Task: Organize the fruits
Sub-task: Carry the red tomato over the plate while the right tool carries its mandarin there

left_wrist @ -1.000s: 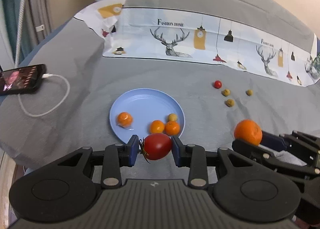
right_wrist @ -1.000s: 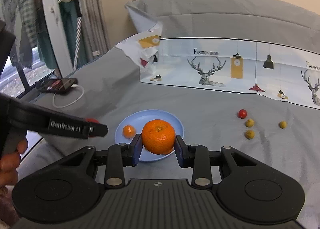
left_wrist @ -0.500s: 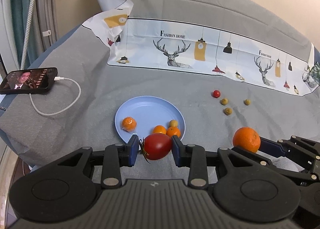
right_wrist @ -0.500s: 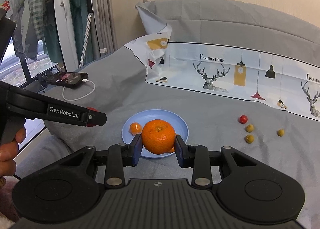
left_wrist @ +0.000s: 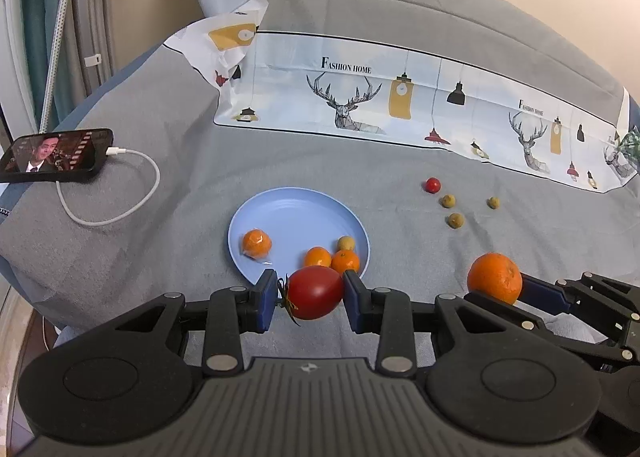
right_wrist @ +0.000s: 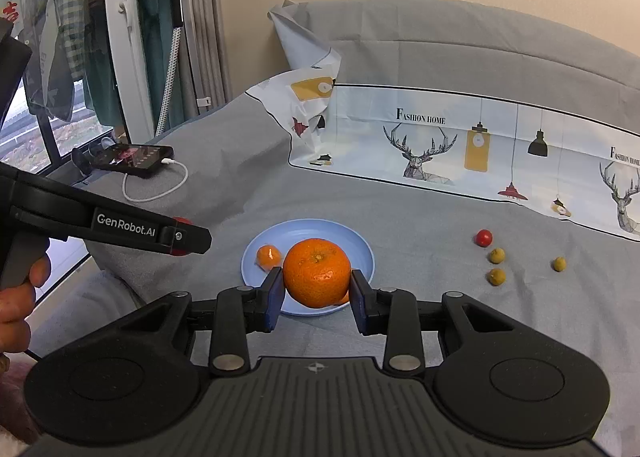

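Grey bedding [left_wrist: 304, 161] spreads under the whole scene, with a printed deer-pattern sheet [left_wrist: 400, 97] laid across its far side and a charging phone [left_wrist: 56, 155] off to the left edge. Near the middle sits a blue plate [left_wrist: 296, 213] that already carries small oranges and one pale fruit along its near rim.

Above the plate's near edge, the left gripper [left_wrist: 311, 299] is clamped on a red tomato [left_wrist: 315, 292], stem turned to the left pad. Beside it, the right gripper [right_wrist: 316, 293] squeezes a large orange [right_wrist: 317, 272] between its blue pads, held in the air in front of the plate.

Well apart on the right lie a cherry tomato [left_wrist: 433, 185] and three small yellow-green fruits [left_wrist: 455, 220], not yet gathered.

Both loads look bound for the plate. Its near side is crowded, so a good placement likely means carrying each fruit over the bare far half, lowering it close to the surface before letting go, and releasing one at a time so a rolling orange does not knock the rest off.
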Tool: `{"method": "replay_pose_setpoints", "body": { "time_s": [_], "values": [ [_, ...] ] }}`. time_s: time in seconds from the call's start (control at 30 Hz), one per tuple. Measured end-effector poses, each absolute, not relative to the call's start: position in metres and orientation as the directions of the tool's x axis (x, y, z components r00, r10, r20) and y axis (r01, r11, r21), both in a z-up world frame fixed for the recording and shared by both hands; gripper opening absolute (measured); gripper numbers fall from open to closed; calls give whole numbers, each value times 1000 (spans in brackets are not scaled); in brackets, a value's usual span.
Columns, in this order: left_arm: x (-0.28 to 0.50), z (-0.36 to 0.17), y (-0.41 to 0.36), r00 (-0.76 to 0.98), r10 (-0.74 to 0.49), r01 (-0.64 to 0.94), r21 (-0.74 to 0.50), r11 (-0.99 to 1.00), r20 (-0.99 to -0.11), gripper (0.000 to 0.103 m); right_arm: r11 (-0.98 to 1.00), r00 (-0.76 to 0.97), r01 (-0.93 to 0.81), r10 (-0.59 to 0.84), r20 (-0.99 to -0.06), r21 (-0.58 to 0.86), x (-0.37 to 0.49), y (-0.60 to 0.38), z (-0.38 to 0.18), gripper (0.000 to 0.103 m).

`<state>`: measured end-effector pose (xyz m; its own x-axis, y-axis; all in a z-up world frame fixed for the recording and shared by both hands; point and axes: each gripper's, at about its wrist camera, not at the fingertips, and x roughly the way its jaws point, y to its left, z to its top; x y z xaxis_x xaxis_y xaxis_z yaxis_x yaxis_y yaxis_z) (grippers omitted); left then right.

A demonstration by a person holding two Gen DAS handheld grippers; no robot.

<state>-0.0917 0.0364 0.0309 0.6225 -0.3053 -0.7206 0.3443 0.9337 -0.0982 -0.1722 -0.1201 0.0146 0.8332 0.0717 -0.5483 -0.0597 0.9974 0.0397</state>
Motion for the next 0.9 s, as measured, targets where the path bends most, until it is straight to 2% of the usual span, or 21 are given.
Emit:
{"method": "replay_pose_setpoints", "body": {
  "time_s": [0.57,0.9],
  "values": [
    [-52,23,45,623,-266,291,-97,952,-735,39,998,807,-34,54,-588,45,-145,-127,1,36],
    [3,-11,32,569,-231,284,-76,956,-789,39,998,767,-37,61,-639,51,-89,-130,-26,36]
  ]
}}
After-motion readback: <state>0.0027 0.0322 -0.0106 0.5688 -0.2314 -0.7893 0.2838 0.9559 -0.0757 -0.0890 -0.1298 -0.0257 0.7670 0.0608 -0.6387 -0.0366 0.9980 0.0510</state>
